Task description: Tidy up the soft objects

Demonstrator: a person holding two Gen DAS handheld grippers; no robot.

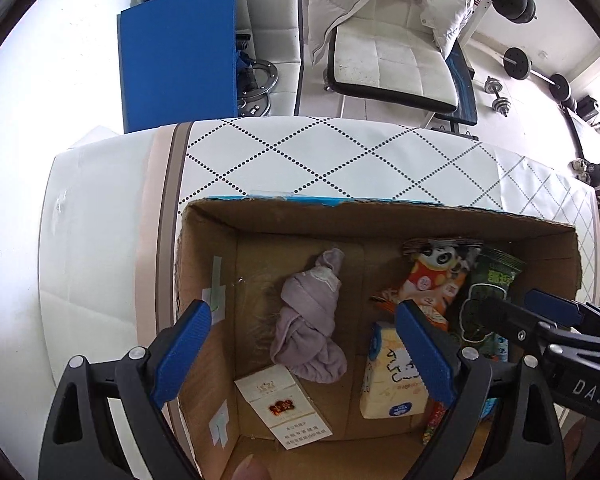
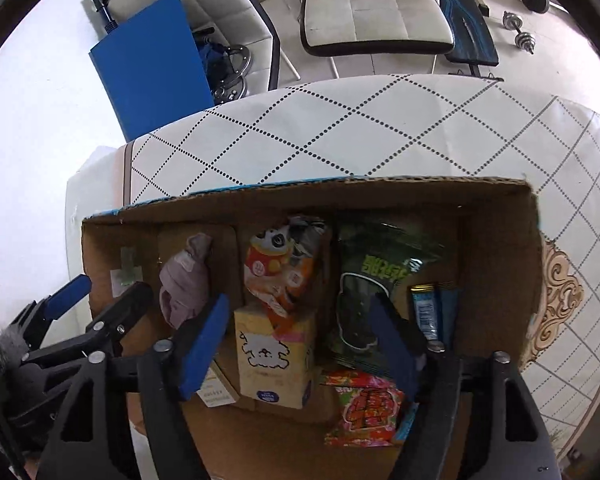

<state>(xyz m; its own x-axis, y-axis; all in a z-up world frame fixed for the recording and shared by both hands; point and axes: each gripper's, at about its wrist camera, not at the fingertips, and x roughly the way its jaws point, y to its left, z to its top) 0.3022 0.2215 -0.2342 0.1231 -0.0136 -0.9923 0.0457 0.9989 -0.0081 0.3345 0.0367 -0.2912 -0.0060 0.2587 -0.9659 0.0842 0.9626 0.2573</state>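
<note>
An open cardboard box [image 1: 420, 220] [image 2: 496, 248] stands on a table. Inside lie a bunched lilac cloth [image 1: 312, 320] [image 2: 182, 288], a panda snack bag [image 1: 436, 276] [image 2: 284, 268], a dark green seaweed bag [image 1: 488, 292] [image 2: 376, 280], a pale yellow carton [image 1: 384, 380] [image 2: 272, 356], a cigarette pack [image 1: 284, 404] [image 2: 216, 390] and a red candy bag [image 2: 364, 412]. My left gripper [image 1: 304, 356] is open and empty above the cloth. My right gripper [image 2: 300, 344] is open and empty above the carton and seaweed bag.
The table wears a white cloth with dotted diamonds [image 1: 320, 156] [image 2: 340, 132]. Beyond it stand a blue board [image 1: 180, 56] [image 2: 152, 64], a white chair with a jacket [image 1: 392, 60], and dumbbells [image 1: 496, 96] on the floor. A blue wrapper [image 2: 428, 312] leans by the box's right wall.
</note>
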